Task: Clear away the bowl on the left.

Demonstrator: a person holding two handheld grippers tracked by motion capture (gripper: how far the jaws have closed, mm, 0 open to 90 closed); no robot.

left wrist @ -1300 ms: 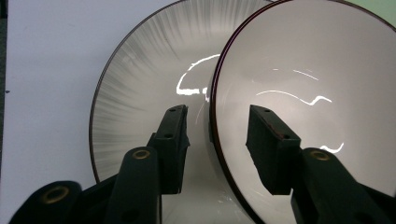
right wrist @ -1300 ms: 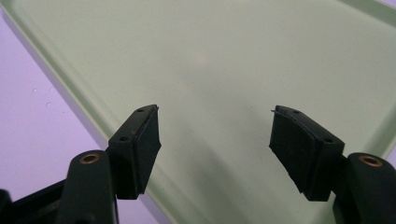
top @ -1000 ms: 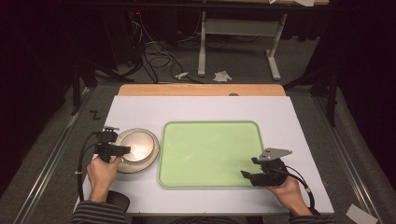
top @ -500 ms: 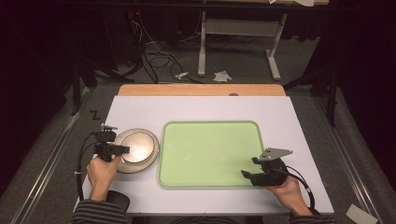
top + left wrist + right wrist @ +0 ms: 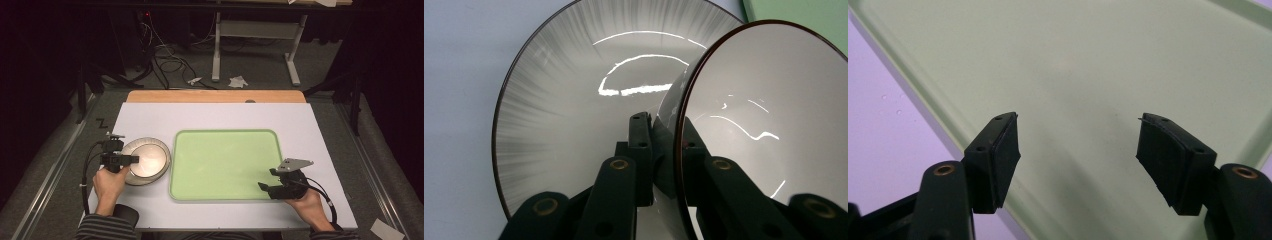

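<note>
A large grey streaked plate (image 5: 559, 100) lies on the white table at the left, and a smaller pale dish (image 5: 764, 110) with a dark rim rests on it. My left gripper (image 5: 663, 145) is shut on the near rim of that smaller dish, which stands tilted up from the plate. From above, the left gripper (image 5: 119, 159) sits at the left edge of the dish (image 5: 149, 160) and plate (image 5: 160, 176). My right gripper (image 5: 276, 184) hovers open over the near right corner of the green tray (image 5: 225, 160), with nothing between its pads (image 5: 1000, 150) but bare tray (image 5: 1073, 60).
The white table top (image 5: 215, 117) has a wooden strip (image 5: 215, 96) along its far edge. The tray takes up the middle. Cables and crumpled paper lie on the floor beyond the table.
</note>
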